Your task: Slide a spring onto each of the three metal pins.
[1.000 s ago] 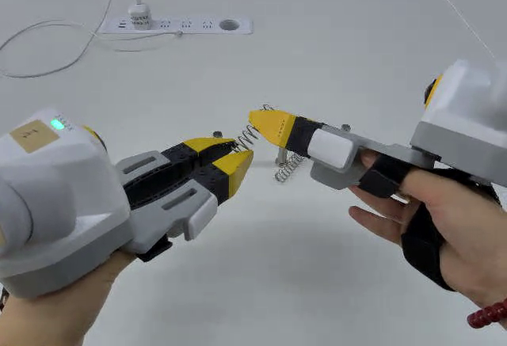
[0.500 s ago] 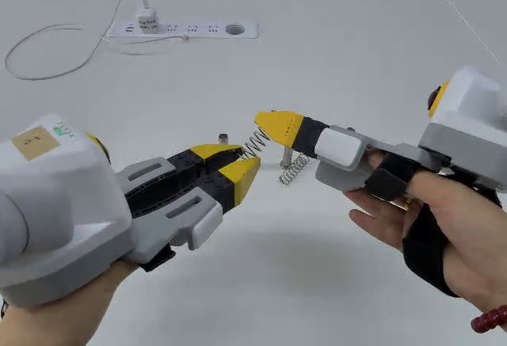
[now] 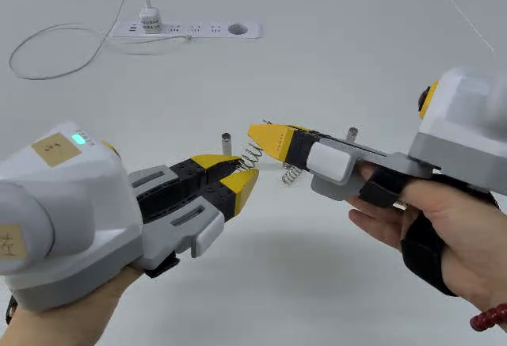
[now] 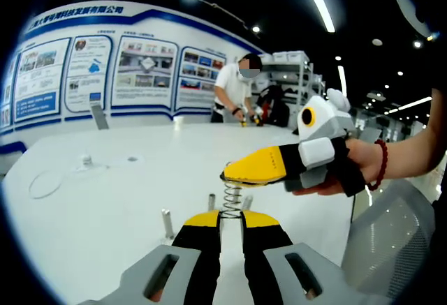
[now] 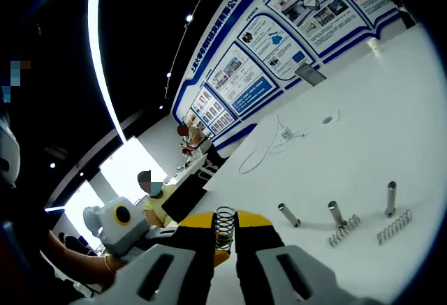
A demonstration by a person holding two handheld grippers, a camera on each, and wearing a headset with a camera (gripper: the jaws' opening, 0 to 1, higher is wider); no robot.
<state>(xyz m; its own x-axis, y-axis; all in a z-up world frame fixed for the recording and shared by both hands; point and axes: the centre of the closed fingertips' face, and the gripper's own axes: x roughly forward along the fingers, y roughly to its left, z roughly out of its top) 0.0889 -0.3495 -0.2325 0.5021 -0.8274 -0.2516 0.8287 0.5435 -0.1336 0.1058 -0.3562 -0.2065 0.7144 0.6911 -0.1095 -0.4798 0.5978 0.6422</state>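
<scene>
A short steel spring (image 3: pixel 252 154) spans the tips of both grippers above the white table. My left gripper (image 3: pixel 245 170) comes in from the lower left and is shut on the spring's lower end (image 4: pixel 231 200). The right gripper (image 3: pixel 255 131) reaches in from the right, shut on the upper end (image 5: pixel 224 227). Three upright metal pins (image 5: pixel 288 215) (image 5: pixel 336 214) (image 5: pixel 390 199) stand bare in a row on the table beyond the grippers. Two loose springs (image 5: pixel 346 232) (image 5: pixel 394 227) lie beside them. In the head view I see two pins (image 3: pixel 226 142) (image 3: pixel 352 134) and one loose spring (image 3: pixel 291 173).
A white power strip (image 3: pixel 186 29) with a plugged-in adapter and a looping cable (image 3: pixel 47 45) lies at the far edge of the table (image 3: pixel 261 283). People stand at a bench (image 4: pixel 237 88) far behind.
Both grippers have sunk a little toward the table with the spring still between their tips. The right gripper's tip has edged left and down.
</scene>
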